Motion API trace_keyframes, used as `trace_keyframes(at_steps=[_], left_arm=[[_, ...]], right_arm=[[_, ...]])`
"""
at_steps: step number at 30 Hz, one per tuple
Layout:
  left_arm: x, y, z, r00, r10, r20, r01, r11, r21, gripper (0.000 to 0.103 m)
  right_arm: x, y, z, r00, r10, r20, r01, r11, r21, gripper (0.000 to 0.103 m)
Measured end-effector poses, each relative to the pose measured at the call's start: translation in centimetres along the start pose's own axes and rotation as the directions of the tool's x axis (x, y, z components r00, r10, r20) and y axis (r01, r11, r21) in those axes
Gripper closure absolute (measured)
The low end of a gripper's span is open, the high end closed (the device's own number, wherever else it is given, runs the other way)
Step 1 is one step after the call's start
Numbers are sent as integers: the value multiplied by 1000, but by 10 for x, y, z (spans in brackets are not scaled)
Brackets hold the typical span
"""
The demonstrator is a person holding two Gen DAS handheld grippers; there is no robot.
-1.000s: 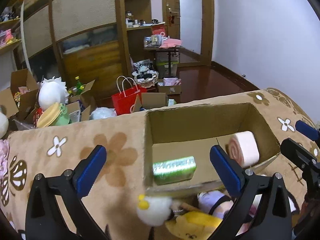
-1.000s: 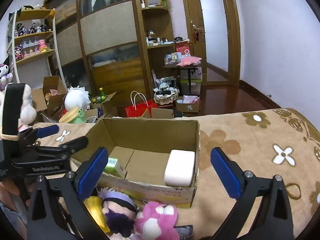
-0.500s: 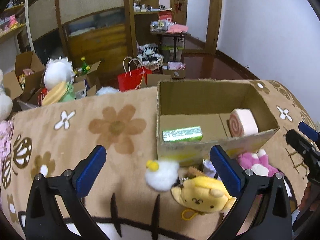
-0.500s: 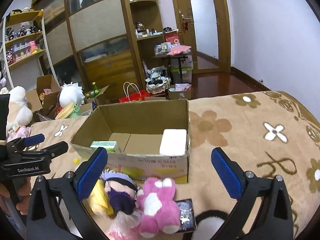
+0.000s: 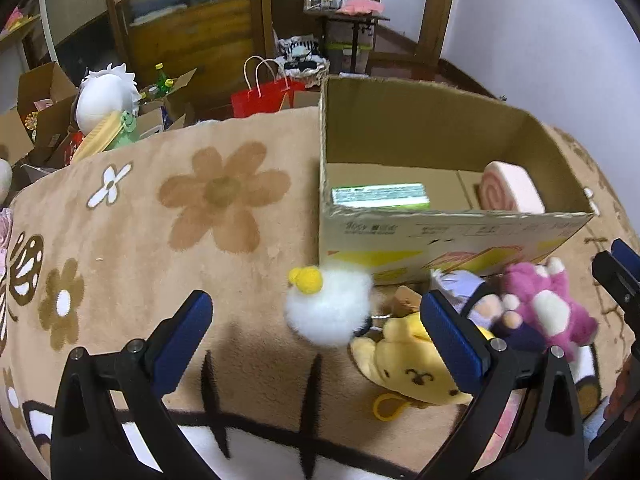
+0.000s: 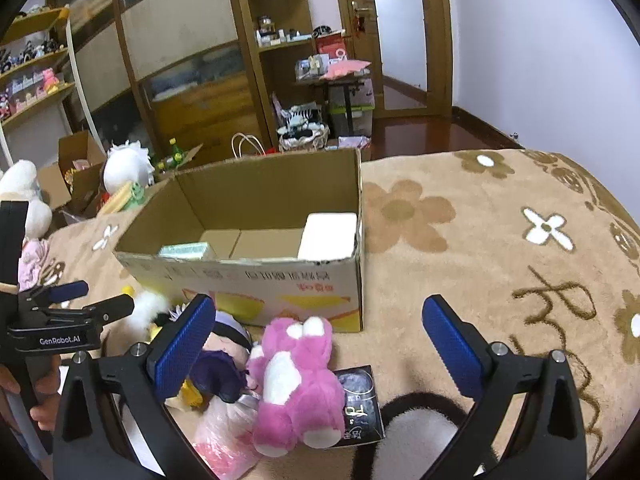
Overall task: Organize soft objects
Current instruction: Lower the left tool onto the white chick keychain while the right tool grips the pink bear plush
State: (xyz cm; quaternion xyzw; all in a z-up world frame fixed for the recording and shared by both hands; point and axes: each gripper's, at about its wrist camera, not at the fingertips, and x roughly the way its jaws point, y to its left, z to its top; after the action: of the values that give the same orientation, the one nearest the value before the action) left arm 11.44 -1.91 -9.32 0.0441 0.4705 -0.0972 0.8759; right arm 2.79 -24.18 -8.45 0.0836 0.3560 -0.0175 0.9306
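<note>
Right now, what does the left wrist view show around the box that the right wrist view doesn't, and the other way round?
Only the left wrist view shows the yellow bear plush clearly and the pink swirl face of the roll cushion. Only the right wrist view shows the dark card under the pink plush and the pink bag. Both show the cardboard box, the green packet, the white fluffy chick and the purple-haired doll.

Soft, even indoor light, fairly bright, no harsh glare. Heavy fisheye bending plus black vignette in every corner. Slightly grainy, with mild smear on close objects low in frame.
</note>
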Motion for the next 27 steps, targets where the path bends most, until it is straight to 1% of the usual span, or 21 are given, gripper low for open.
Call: trace_keyframes(at_steps=[7, 9, 13, 15, 19, 22, 23, 24, 25, 27], left_arm=[[18, 1, -1, 999, 14, -40, -14, 1000, -9, 1], [23, 1, -1, 999, 12, -49, -12, 1000, -11, 1], [29, -2, -1, 998, 30, -53, -30, 1000, 2, 1], [32, -3, -1, 998, 20, -66, -20, 1000, 1, 1], [40, -3, 0, 996, 22, -82, -22, 1000, 5, 1], [46, -2, 1, 995, 29, -92, -28, 1000, 4, 1], [47, -1, 1, 995, 37, -91, -37, 999, 2, 1], [48, -1, 1, 995, 46, -91, -46, 999, 1, 1], [50, -1, 1, 994, 48, -94, -48, 999, 0, 1], [55, 2, 2, 993, 31, -110, -33, 999, -9, 1]], right_arm=[[15, 0, -7, 999, 3, -34, -3, 1000, -8, 0], [19, 2, -8, 999, 7, -43, -8, 1000, -20, 6], [27, 1, -10, 998, 20, -62, -22, 1000, -21, 10], [32, 3, -13, 995, 39, -88, -41, 999, -17, 19], [44, 6, -18, 990, 46, -135, -51, 998, -34, 26], [53, 9, -22, 985, 50, -164, -60, 996, -58, 35], [56, 10, -24, 983, 61, -174, -73, 995, -63, 44], [58, 11, -25, 980, 76, -184, -89, 994, -65, 49], [61, 12, -27, 976, 90, -197, -105, 992, -69, 49], [67, 16, -32, 971, 85, -222, -106, 991, -84, 49]])
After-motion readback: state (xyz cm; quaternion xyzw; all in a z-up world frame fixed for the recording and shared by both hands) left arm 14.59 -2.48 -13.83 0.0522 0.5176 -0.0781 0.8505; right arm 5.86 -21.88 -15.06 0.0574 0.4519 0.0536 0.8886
